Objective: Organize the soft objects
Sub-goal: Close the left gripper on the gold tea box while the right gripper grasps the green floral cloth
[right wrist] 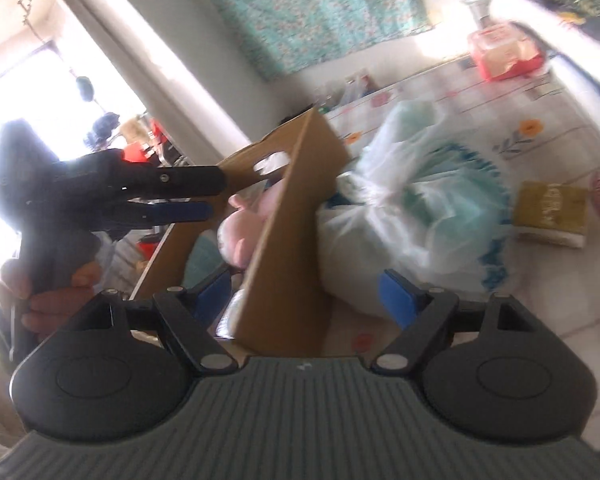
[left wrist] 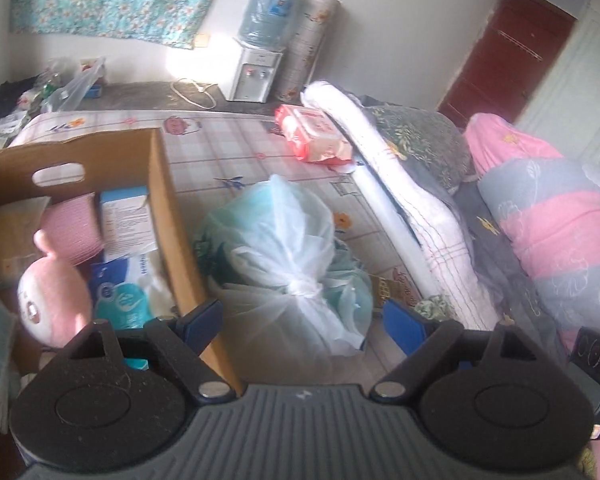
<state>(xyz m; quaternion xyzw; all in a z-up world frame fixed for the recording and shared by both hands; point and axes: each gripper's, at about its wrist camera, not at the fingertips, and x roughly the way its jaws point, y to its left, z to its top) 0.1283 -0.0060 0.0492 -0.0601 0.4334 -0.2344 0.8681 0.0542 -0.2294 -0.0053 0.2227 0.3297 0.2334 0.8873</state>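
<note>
No print readable — blue-white carton (left wrist: 126, 222) and blue tissue pack (left wrist: 126, 296) in the cardboard box (left wrist: 168, 216) carry text too blurred to read; red wipes pack (left wrist: 314, 136) likewise. Pink plush (left wrist: 52, 296) lies in the box by its near end. Tied plastic bag (left wrist: 284, 256) of teal fabric sits on the bed sheet (left wrist: 228, 152), touching the box's right wall. Left gripper (left wrist: 306, 320) spread wide, nothing between its fingers; right gripper (right wrist: 306, 292) also wide, astride the box wall, not pinching it. Bare sheet beyond the bag.
</note>
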